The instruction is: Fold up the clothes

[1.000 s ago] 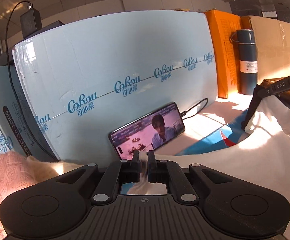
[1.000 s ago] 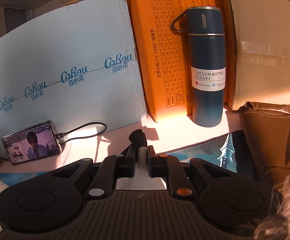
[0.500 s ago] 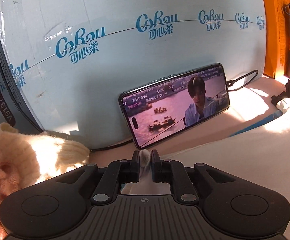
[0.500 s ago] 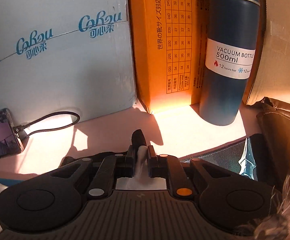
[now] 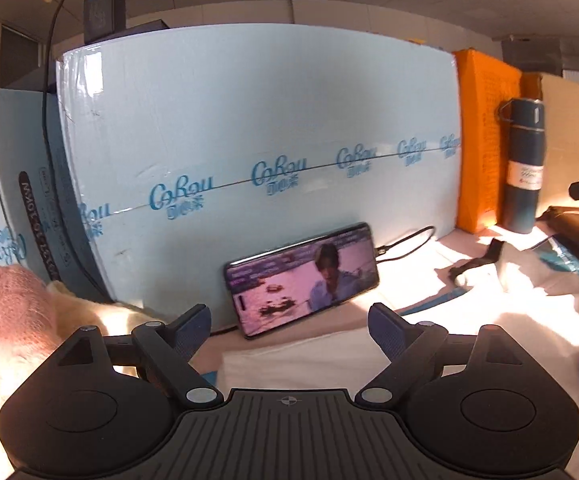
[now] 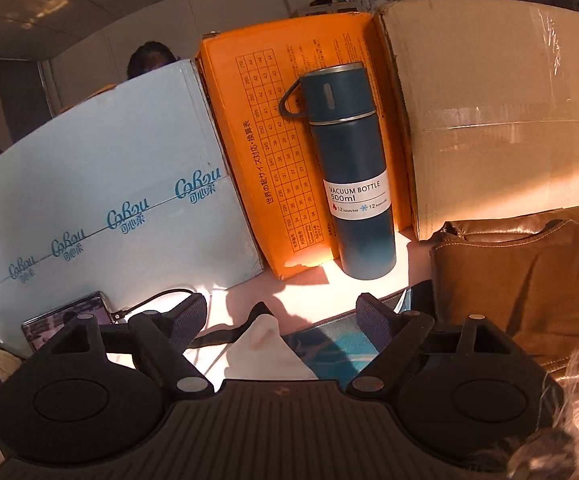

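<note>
Both tools are releasing. The left tool [image 5: 289, 330] has its jaws opening, already wide, with the folded edge of the white garment [image 5: 329, 364] lying below and between the fingers, not pressed by either pad. The right tool [image 6: 281, 318] is likewise opening; a peaked corner of the same white garment [image 6: 263, 344] stands up between its fingers, free of both pads.

The garment lies across the table toward its rear edge, over a blue patterned layer [image 6: 329, 344], the nature of which cannot be told.

Hazards from this state:

1. Unfolding. The raised corner at the right tool is not flat. If left standing, it may spring back and open the fold. Cause: release before the cloth has settled.

2. Snagging. Withdrawal with a finger still under or against the cloth would drag the fold out of line. Cause: pulling back before the jaws clear the fabric.

3. Collision at the rear edge. The phone [image 5: 301, 276], propped against the pale blue box [image 5: 249, 140] with its cable [image 5: 409, 242] attached, stands just beyond the left tool. The vacuum bottle [image 6: 349, 176] stands upright beyond the right tool. A forward push could tip either one.

4. Mixing of items. The pink knit [image 5: 5, 320] at the left edge and the brown garment [image 6: 529, 272] at the right edge lie near the work. A wide sweep could catch them.
</note>
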